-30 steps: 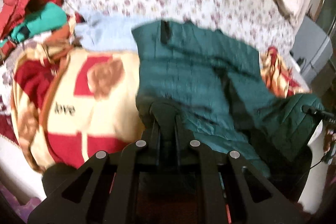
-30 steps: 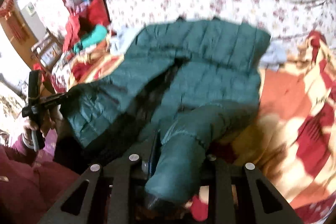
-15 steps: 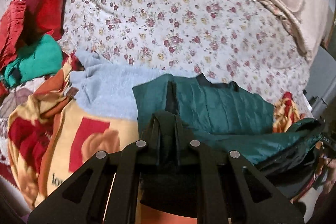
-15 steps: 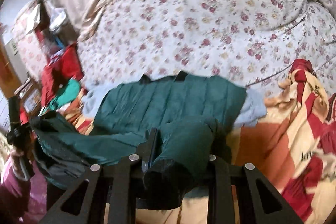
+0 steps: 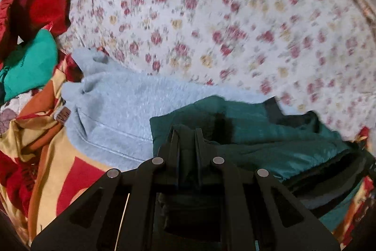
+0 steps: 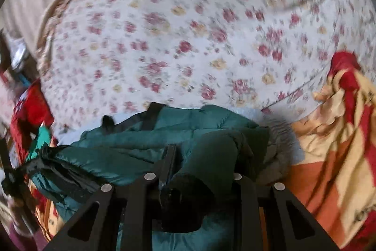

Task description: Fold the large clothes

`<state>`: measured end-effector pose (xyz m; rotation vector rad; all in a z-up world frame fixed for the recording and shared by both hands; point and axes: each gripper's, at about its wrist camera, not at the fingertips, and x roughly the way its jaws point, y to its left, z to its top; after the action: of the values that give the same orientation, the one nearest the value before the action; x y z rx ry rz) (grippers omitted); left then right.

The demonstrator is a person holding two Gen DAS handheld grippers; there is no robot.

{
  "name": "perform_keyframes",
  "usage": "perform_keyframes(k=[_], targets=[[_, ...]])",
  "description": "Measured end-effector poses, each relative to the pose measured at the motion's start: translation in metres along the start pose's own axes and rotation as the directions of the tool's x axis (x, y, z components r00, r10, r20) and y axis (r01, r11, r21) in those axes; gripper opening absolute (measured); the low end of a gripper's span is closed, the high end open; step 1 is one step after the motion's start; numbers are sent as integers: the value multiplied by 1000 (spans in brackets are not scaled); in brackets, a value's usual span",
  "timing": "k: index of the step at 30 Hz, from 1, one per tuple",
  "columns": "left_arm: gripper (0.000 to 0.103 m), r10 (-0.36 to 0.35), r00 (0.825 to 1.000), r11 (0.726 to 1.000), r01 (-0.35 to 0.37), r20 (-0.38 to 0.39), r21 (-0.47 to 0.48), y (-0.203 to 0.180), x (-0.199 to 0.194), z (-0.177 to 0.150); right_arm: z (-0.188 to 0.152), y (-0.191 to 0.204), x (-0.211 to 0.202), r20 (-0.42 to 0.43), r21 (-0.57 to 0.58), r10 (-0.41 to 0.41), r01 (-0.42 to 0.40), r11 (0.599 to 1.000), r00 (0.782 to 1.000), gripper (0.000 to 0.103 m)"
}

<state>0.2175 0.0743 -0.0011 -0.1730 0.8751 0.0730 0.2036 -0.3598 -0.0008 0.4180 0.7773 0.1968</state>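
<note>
A dark green quilted jacket [image 5: 253, 133] lies bunched on the bed, folded over itself; it also shows in the right wrist view [image 6: 178, 133]. My left gripper [image 5: 186, 133] is shut on the jacket's hem edge, its jaws close together with green fabric between them. My right gripper [image 6: 202, 152] is shut on the jacket's sleeve, whose dark cuff [image 6: 183, 201] hangs back over the gripper body. Both grippers sit low over the jacket.
A light blue fleece garment [image 5: 117, 105] lies under and left of the jacket. A floral bedsheet [image 5: 211, 15] covers the bed beyond. A red and cream blanket [image 6: 340, 145] lies at the right, and red and green clothes [image 5: 30, 39] are piled at the left.
Both grippers have carried the jacket's near edge and sleeve forward over its far half, folding it. The jacket went from spread out to a low bunch, and the floral sheet now fills both views.
</note>
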Motion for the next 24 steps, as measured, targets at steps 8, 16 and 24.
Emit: perform_keyframes(k=[8,16,24], targets=[[14,77,997,997,-78,24,8,-10,34,-12,-7,-16,34,42,66,56,-59,996,998,33],[37,90,995,996,-90,43,-11,-8,39,-15,-12,-5,-35,162,41,213,-223,974,963,85],[58,52,998,992,-49,27,-119,10,46,-16,-48,106,-53,58,-352,284,-247,903,957,85]])
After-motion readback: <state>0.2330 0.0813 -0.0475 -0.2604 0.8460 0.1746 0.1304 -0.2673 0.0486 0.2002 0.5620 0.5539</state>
